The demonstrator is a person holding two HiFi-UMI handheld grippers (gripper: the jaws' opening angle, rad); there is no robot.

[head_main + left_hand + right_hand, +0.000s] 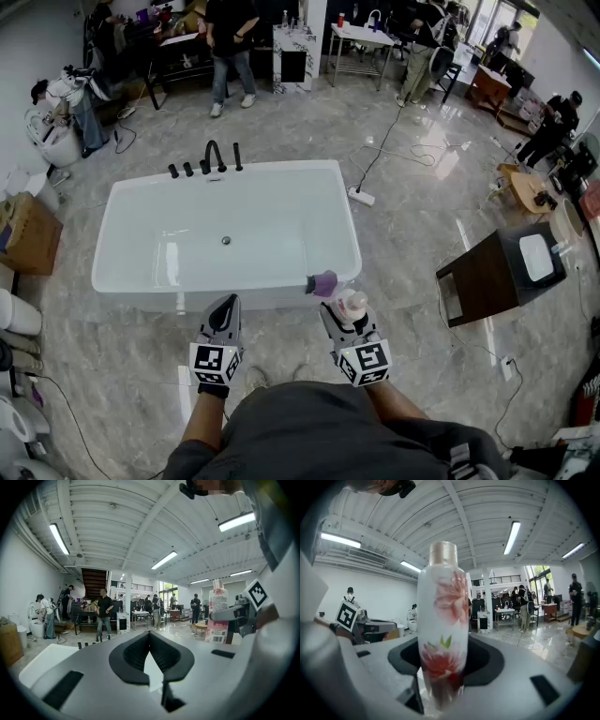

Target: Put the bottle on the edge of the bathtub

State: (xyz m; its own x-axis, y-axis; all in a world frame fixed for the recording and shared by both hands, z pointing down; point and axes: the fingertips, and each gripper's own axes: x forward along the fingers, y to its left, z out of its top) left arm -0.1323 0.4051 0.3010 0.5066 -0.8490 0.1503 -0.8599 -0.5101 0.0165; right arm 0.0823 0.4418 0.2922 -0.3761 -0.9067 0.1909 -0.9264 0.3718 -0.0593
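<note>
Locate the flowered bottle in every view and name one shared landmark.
Head view: bottle lower centre-right, near the bathtub's front rim.
Left gripper view: bottle at right, upright.
Right gripper view: bottle dead centre, between the jaws.
Shared landmark: white cabinet with a black panel, far across the room.

Bottle btm blurry, right gripper view

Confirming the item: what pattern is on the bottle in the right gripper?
The bottle is white with pink-red flowers; right gripper view shows it best.

Overhead above bathtub; others level
</note>
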